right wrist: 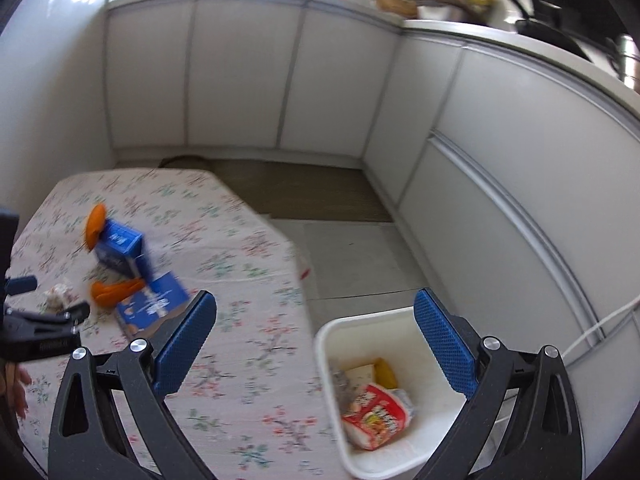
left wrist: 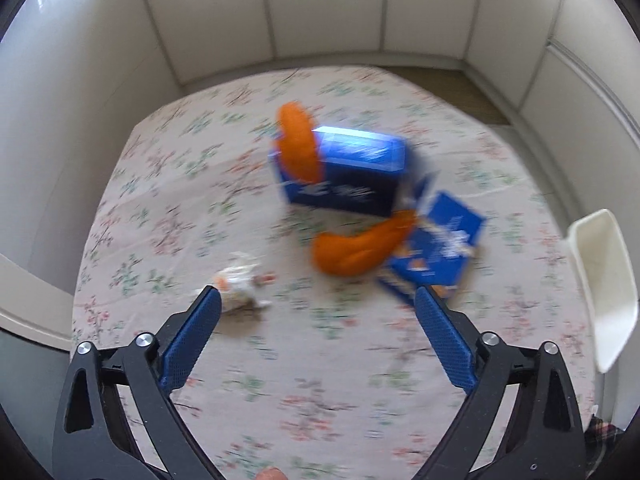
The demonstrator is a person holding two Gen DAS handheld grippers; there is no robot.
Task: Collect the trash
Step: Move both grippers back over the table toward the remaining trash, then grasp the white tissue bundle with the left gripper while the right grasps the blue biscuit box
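Crumpled wrapper (left wrist: 240,286) lies just beyond left hand-held gripper (left wrist: 318,296).

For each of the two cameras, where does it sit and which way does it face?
Left wrist: on the left hand-held gripper, looking down at the floral table; its open blue fingers show.
Right wrist: on the right hand-held gripper, facing the table edge and the white bin; its open fingers and a hand show.
Shared: the blue box, the orange peels, the crumpled wrapper and the bin.
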